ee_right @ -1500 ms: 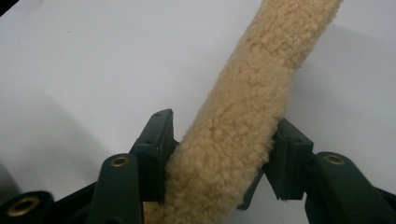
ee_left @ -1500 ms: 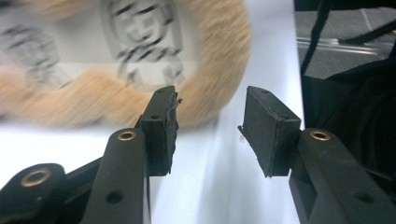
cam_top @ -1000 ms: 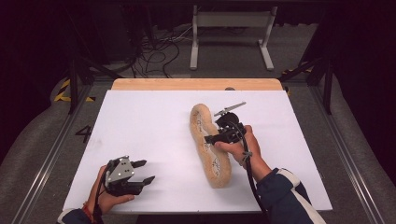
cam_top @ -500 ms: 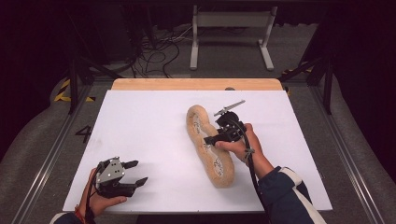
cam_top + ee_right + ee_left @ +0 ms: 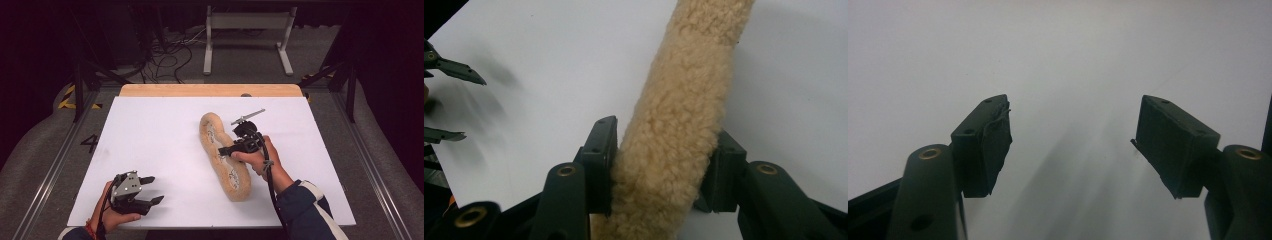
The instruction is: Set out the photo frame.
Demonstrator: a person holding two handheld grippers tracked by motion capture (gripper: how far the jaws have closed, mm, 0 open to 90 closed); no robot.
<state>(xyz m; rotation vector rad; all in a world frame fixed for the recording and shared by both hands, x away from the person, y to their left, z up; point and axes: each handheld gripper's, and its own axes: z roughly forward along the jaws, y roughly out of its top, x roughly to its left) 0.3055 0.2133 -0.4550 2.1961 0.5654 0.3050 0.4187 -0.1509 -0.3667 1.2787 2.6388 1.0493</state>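
A long tan fleece strip (image 5: 223, 155) lies on the white surface (image 5: 160, 140), a little right of the middle, running from mid-depth toward the near edge in a slight curve. Printed patches show along its flat inner face in the high view; what they depict is too small to tell.

The right gripper (image 5: 235, 148) sits across the strip about halfway along it, held by the right hand (image 5: 260, 160). In the right gripper view its fingers (image 5: 600, 160) press into the fleece (image 5: 674, 125) from both sides, and the pile bulges around the pads: a firm grip. These fingers have just been closing on the strip.

The left gripper (image 5: 150, 190) is near the surface's near-left corner, held by the left hand (image 5: 112, 210), well apart from the strip. Its fingers (image 5: 988, 145) stand spread with only bare white surface (image 5: 1073, 60) between them; they have just been opening, and hold nothing. They point roughly toward the right edge.
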